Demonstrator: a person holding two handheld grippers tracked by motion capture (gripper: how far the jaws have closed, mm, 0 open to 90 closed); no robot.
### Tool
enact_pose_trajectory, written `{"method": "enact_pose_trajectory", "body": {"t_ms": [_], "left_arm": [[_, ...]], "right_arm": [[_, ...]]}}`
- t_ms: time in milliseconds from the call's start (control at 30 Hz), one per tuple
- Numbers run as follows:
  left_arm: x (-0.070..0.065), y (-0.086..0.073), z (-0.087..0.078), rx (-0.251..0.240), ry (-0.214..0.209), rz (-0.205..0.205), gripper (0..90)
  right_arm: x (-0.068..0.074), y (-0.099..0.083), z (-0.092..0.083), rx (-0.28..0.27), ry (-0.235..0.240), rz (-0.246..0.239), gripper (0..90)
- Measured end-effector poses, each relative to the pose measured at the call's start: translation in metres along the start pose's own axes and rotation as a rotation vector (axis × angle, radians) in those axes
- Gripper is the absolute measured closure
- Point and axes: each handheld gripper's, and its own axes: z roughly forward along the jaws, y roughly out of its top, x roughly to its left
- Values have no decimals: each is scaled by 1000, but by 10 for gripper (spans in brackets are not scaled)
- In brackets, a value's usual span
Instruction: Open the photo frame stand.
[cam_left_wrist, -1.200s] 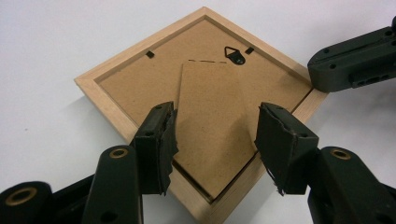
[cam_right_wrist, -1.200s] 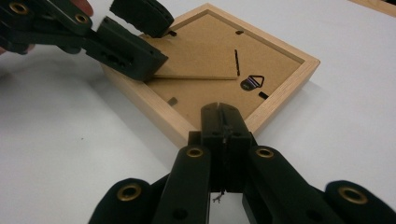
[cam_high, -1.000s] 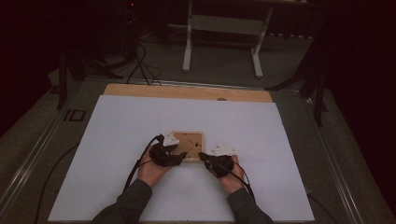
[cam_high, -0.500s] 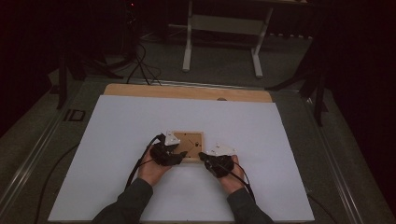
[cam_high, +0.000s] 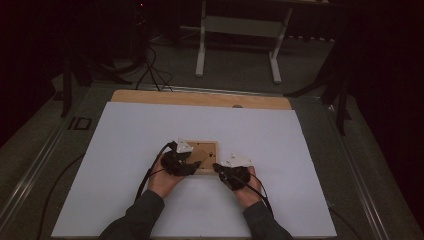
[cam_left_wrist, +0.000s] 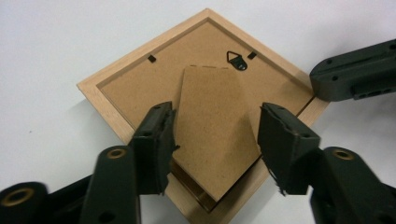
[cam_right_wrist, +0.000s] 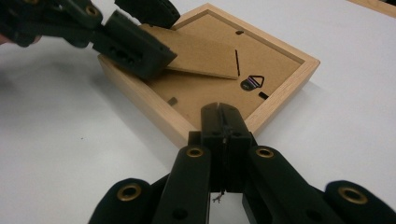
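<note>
The wooden picture frame (cam_high: 204, 156) lies face down near the middle of the white surface (cam_high: 125, 150), with its back stand (cam_left_wrist: 212, 126) lifted. The left gripper (cam_left_wrist: 215, 140) has its fingers apart on both sides of the stand; they have just opened wider. The right gripper (cam_right_wrist: 223, 122) has its fingers together, resting on the frame's corner.

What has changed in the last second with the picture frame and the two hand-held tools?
Little: the left tool has just been opening its jaws a bit around the frame's fold-out stand, which lies between them. The wooden frame lies face down as before, and the right tool stays shut at its corner.
</note>
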Motion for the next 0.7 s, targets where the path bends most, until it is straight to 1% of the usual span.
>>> {"method": "enact_pose_trajectory", "body": {"t_ms": [67, 133, 233, 400, 433, 467, 567, 633, 667, 700], "left_arm": [[0, -2, 1, 16, 2, 5, 424], [1, -5, 1, 5, -9, -19, 429], [2, -5, -1, 8, -14, -20, 495], [3, -4, -1, 13, -18, -25, 503], [5, -1, -3, -4, -40, -71, 504], [6, 0, -4, -7, -42, -73, 504], [7, 3, -6, -12, -53, -107, 500], [10, 3, -5, -6, -85, -151, 491], [11, 3, -5, -2, -96, -162, 477], [11, 3, -5, 5, -98, -167, 467]], "right_arm": [[0, 0, 0, 0, 0, 1, 898], [0, 0, 0, 0, 0, 1, 898], [0, 0, 0, 0, 0, 1, 898], [0, 0, 0, -1, 1, 1, 898], [0, 0, 0, -1, 1, 0, 898], [0, 0, 0, -1, 1, 0, 898], [0, 0, 0, -1, 1, 0, 898], [0, 0, 0, -1, 2, -1, 898], [0, 0, 0, -1, 2, -1, 898], [0, 0, 0, -1, 2, -1, 898]]}}
